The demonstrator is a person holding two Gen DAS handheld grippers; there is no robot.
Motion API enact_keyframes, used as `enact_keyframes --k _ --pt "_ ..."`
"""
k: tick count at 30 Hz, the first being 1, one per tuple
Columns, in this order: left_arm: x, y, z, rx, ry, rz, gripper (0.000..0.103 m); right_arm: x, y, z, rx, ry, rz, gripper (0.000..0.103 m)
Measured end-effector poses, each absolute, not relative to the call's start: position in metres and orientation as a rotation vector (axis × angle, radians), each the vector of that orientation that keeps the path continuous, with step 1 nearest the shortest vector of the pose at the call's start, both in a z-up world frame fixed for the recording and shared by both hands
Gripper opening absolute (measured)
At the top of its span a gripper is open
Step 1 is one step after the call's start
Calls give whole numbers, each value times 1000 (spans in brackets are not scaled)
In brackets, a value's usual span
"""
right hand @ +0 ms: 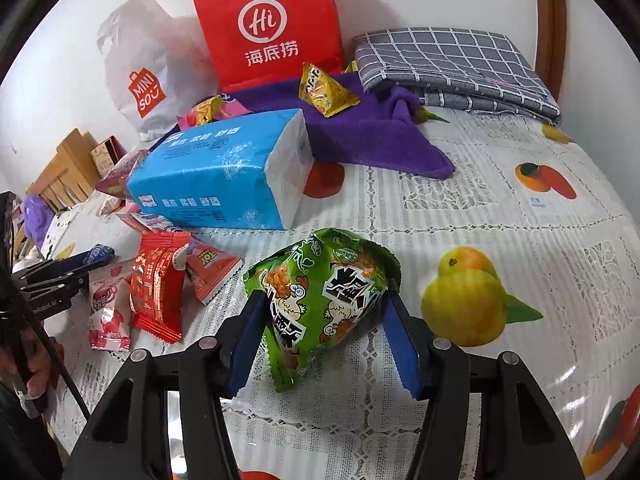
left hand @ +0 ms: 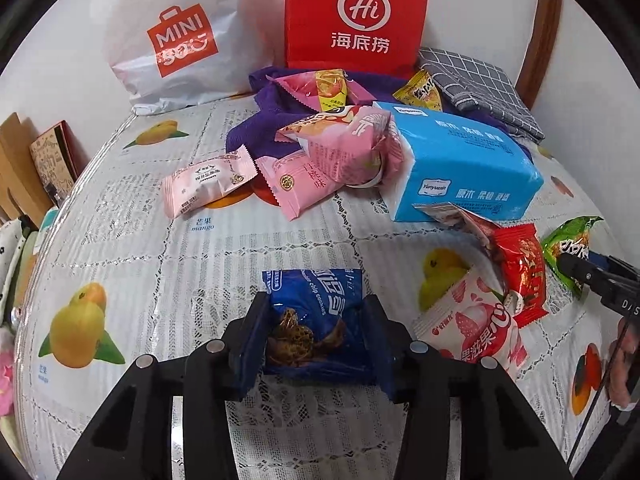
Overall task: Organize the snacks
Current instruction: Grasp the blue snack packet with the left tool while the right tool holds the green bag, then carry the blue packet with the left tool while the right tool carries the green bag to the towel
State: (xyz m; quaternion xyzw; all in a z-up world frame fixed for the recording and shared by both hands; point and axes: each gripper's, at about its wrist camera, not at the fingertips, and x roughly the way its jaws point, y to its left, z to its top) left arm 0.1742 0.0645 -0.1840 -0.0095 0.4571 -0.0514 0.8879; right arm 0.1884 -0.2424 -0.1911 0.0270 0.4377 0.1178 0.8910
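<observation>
A blue chocolate-chip cookie packet [left hand: 316,320] lies on the fruit-print tablecloth [left hand: 160,272], and my left gripper [left hand: 315,304] is shut on it, a pad pressing each side. In the right wrist view a puffy green snack packet [right hand: 320,304] is tilted up between the blue pads, with my right gripper [right hand: 326,294] shut on it. The same green packet [left hand: 568,244] shows at the right edge of the left wrist view. Loose snacks lie between the two grippers: a red packet [left hand: 520,272] and a white-and-pink fruit packet [left hand: 476,320].
A blue tissue pack [left hand: 460,168] lies mid-table with several pink packets [left hand: 208,184] to its left. Behind stand a red paper bag [left hand: 356,16] and a white shopping bag [left hand: 176,40]. A purple cloth [right hand: 360,132] and a folded grey checked cloth [right hand: 452,68] lie at the back right.
</observation>
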Motion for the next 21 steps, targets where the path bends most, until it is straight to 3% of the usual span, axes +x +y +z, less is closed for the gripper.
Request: enact_keyframes --k 21 --pt "170 61 -181 9 950 -85 42 187 -235 -193 -2 922 220 56"
